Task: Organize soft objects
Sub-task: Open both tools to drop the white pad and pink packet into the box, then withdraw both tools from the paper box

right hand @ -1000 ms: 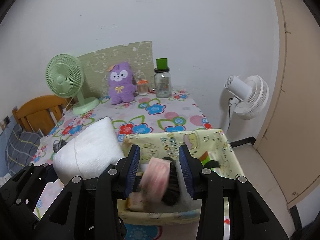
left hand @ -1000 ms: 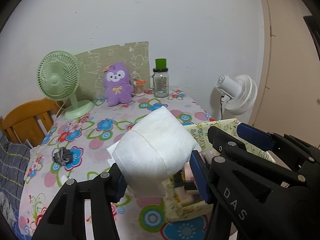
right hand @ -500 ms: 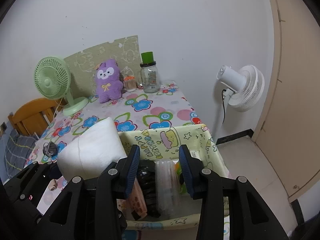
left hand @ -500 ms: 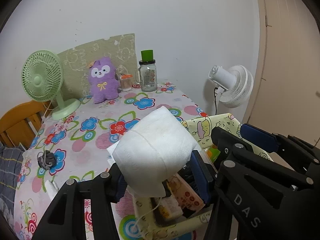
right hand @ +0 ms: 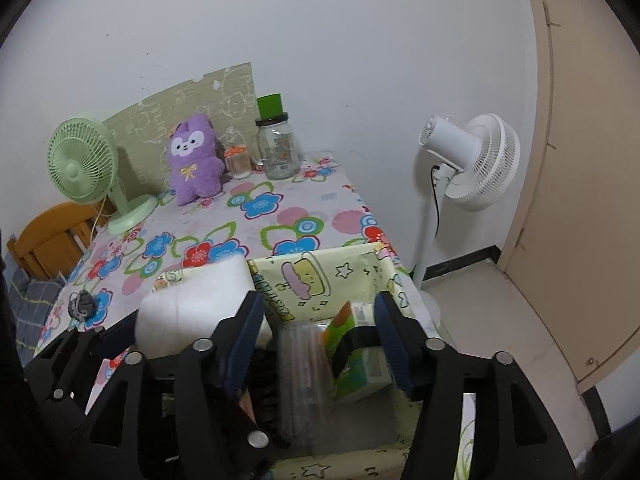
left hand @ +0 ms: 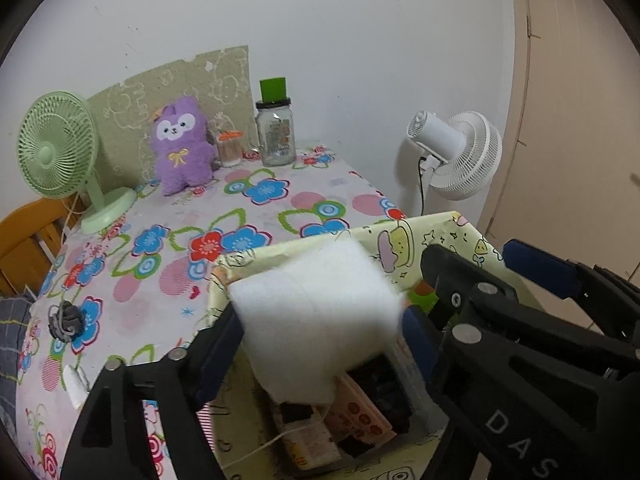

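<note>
White foam block over bin rim — left tool, right tool jaws opening

Home room, lived-in: tabletop under flowered plastic cloth, purple plush toy, green desk fan, glass jar, white standing fan, wooden chair, plain white wall, tiled floor.

Even, soft indoor light; faint shadows on the wall. Fisheye bending and black vignette at the corners. White foam block at 6 o'clock motion-blurred.
</note>
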Available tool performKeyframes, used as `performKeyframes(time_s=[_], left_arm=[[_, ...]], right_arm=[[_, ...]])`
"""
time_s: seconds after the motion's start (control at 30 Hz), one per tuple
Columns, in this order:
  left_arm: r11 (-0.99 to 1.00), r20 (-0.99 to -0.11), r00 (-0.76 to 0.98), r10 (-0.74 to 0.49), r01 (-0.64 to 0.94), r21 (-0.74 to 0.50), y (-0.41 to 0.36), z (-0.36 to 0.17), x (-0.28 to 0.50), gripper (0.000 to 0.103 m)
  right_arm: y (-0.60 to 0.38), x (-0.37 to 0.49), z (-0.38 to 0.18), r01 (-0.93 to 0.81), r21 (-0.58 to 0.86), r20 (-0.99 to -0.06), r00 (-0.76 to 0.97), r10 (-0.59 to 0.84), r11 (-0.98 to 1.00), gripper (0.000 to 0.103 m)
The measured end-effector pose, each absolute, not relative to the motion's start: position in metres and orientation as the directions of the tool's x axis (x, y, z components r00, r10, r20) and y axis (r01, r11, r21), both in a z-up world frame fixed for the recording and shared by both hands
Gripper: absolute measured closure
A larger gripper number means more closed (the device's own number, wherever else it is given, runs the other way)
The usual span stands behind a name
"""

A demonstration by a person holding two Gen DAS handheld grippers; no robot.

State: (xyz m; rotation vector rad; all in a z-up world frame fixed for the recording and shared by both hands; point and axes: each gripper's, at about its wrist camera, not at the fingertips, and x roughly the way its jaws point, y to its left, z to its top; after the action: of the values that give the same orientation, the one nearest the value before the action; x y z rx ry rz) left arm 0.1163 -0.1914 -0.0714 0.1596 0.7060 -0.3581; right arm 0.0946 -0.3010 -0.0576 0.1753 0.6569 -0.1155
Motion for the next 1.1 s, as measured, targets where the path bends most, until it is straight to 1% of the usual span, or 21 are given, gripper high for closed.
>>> performKeyframes(time_s=[0.03, 0.07, 0.1, 0.13, 0.2, 0.43, 0.63, 0.87, 0.93, 0.97, 1.0, 1.1], left_arm=[[0.925, -0.660, 0.700, -0.273, 0.379, 0.019, -0.193, -0.072, 0.116, 0.012], [0.924, -0.660, 0.698, -0.279, 0.383, 0.015, -0.193, -0.072, 0.116, 0.005], [0.924, -0.657, 0.700, -0.280, 0.383, 0.014, -0.194, -0.071, 0.115, 0.002], [0.926, -0.653, 0.706, -0.274, 0.377, 0.018, -0.194, -0.070, 0.114, 0.001], [0.930, -0.649, 0.713, -0.264, 0.367, 0.025, -0.194, -0.069, 0.112, 0.000], [0.934, -0.650, 0.714, -0.260, 0.356, 0.018, -0.186, -0.064, 0.107, 0.000], [0.934, -0.629, 0.730, -0.268, 0.358, 0.017, -0.175, -0.055, 0.098, 0.000], [0.940, -0.603, 0.759, -0.245, 0.338, 0.044, -0.158, -0.048, 0.088, 0.000], [0.940, -0.595, 0.766, -0.244, 0.338, 0.050, -0.153, -0.045, 0.085, 0.000], [0.939, -0.592, 0.767, -0.246, 0.340, 0.050, -0.151, -0.044, 0.084, 0.000], [0.939, -0.587, 0.770, -0.248, 0.340, 0.049, -0.148, -0.043, 0.082, 0.000], [0.941, -0.580, 0.777, -0.246, 0.334, 0.049, -0.141, -0.040, 0.078, 0.000]], right_arm=[[-0.302, 0.095, -0.058, 0.167, 0.127, -0.614, 0.787, -0.055, 0.978, 0.034], [-0.304, 0.095, -0.058, 0.171, 0.129, -0.612, 0.789, -0.057, 0.977, 0.029], [-0.305, 0.095, -0.058, 0.175, 0.130, -0.610, 0.790, -0.061, 0.976, 0.024], [-0.306, 0.094, -0.058, 0.181, 0.132, -0.608, 0.791, -0.065, 0.975, 0.023], [-0.307, 0.093, -0.057, 0.184, 0.137, -0.603, 0.795, -0.065, 0.973, 0.021], [-0.300, 0.088, -0.054, 0.176, 0.123, -0.604, 0.794, -0.067, 0.977, 0.020], [-0.287, 0.082, -0.048, 0.156, 0.111, -0.593, 0.803, -0.061, 0.981, 0.020], [-0.268, 0.073, -0.040, 0.130, 0.084, -0.585, 0.809, -0.056, 0.988, 0.020], [-0.262, 0.070, -0.038, 0.127, 0.075, -0.578, 0.814, -0.061, 0.989, 0.014], [-0.260, 0.069, -0.037, 0.129, 0.073, -0.574, 0.817, -0.064, 0.989, 0.009], [-0.258, 0.067, -0.036, 0.131, 0.075, -0.566, 0.822, -0.066, 0.989, 0.007], [-0.252, 0.063, -0.033, 0.121, 0.083, -0.559, 0.828, -0.054, 0.989, 0.006]])
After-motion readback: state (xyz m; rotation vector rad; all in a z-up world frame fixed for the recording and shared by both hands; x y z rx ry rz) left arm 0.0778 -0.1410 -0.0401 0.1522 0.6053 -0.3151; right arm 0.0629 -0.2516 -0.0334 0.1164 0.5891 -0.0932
